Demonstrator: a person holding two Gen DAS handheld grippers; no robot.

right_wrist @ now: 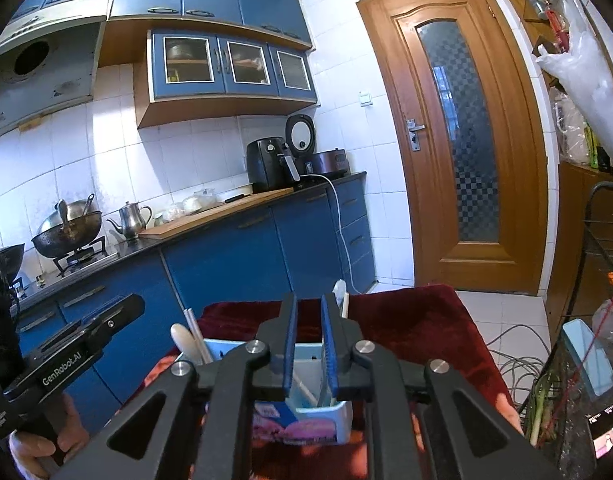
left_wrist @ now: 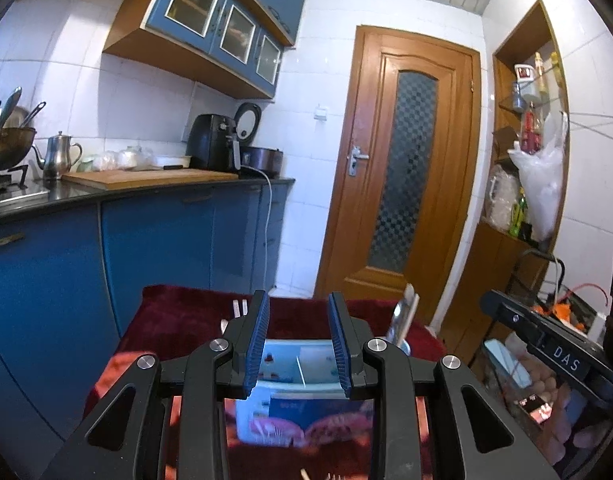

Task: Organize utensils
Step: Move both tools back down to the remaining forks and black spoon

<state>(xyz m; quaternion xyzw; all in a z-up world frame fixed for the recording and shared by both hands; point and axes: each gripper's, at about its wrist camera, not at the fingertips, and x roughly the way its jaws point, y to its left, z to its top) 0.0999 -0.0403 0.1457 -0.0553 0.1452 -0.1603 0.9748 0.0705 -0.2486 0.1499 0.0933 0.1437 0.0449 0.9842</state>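
Observation:
A light blue utensil box (left_wrist: 290, 364) with a pink print stands on a dark red cloth (left_wrist: 186, 312). My left gripper (left_wrist: 298, 344) is open and empty, held just above and in front of the box. Utensils (left_wrist: 402, 316) stick up from its right side. In the right wrist view the box (right_wrist: 318, 412) sits under my right gripper (right_wrist: 308, 344), whose jaws stand a little apart over it with nothing clearly between them. A spoon and chopsticks (right_wrist: 192, 340) stand in the left compartment, and a utensil (right_wrist: 340, 296) rises behind the right finger.
The red cloth (right_wrist: 426, 328) covers a small table. Blue kitchen cabinets (right_wrist: 234, 264) and a counter with a wok (right_wrist: 66, 232), kettle and air fryer lie to the left. A wooden door (right_wrist: 462, 140) is behind. A wire rack (right_wrist: 586, 360) with clutter stands to the right.

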